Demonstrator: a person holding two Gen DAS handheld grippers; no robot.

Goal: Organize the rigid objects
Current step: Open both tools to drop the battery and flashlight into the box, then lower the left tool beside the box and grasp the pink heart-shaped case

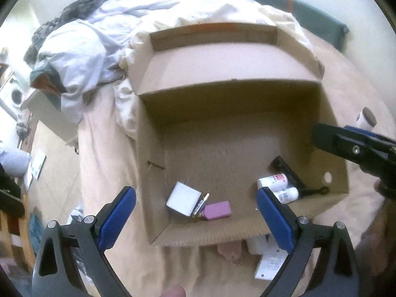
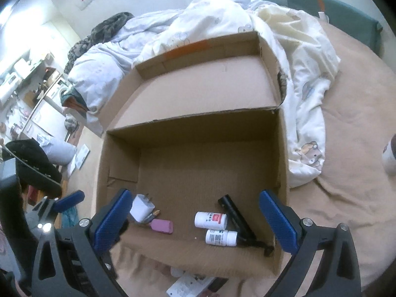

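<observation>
An open cardboard box [image 1: 230,138] [image 2: 198,163] lies on the bed. Inside near its front wall are a white charger [image 1: 183,198] [image 2: 141,207], a pink case [image 1: 217,210] [image 2: 162,225], two white bottles [image 1: 272,180] [image 2: 210,220] and a black flashlight [image 1: 289,173] [image 2: 235,217]. My left gripper [image 1: 195,217] is open and empty above the box's front edge. My right gripper [image 2: 195,222] is open and empty over the same edge; it shows at the right of the left wrist view [image 1: 346,146].
A white packet [image 1: 269,259] [image 2: 188,284] and a pinkish item [image 1: 230,250] lie on the beige sheet in front of the box. A white bottle with a brown cap [image 1: 366,118] [image 2: 391,153] is on the right. Rumpled duvets [image 2: 297,61] lie behind the box.
</observation>
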